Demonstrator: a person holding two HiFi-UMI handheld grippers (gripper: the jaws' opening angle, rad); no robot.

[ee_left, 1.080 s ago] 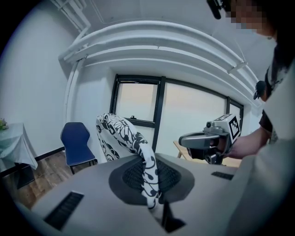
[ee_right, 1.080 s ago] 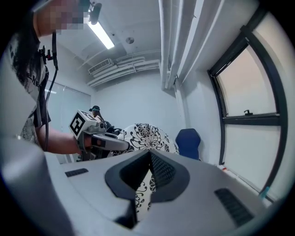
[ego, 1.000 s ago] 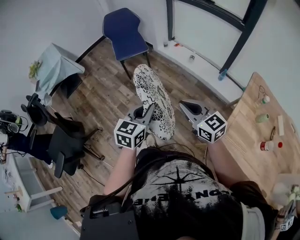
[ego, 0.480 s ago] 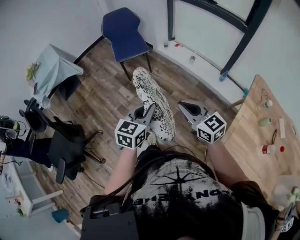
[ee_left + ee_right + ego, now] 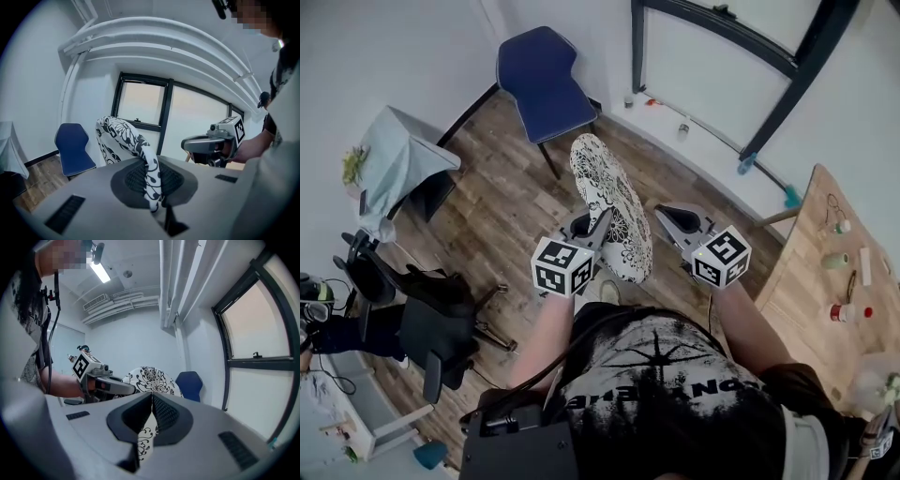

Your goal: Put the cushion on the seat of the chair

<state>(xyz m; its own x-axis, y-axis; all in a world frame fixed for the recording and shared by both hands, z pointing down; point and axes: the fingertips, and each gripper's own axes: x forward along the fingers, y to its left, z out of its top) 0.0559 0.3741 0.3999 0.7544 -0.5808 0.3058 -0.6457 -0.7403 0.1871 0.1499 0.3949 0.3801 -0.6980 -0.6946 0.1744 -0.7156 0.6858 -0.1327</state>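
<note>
The cushion [image 5: 610,208], white with black flowers, is up in the air in front of the person, standing on its edge above the wooden floor [image 5: 511,202]. It is not on the chair [image 5: 540,80] yet. The blue chair stands well apart from it, by the wall near the window, and its seat is bare

The left tool [image 5: 587,225] is closed tight on the cushion. From that tool's own camera I can see the flowery cloth squeezed between the two dark pads. The right tool [image 5: 662,212] is at the other side of the cushion. Its jaws are together too, and a bit of the flowery cloth shows in the gap between them, so I think it is pinching the cushion's edge as well

So I would say this is the carrying step: the cushion is picked up and has to go over to the chair. Next, the person needs to walk closer to the chair with both tools squeezing. Then the cushion has to be tipped flat, put down on the blue seat, and only after that let go. If one tool lets go too soon, the soft cushion may flop and slide off
</note>
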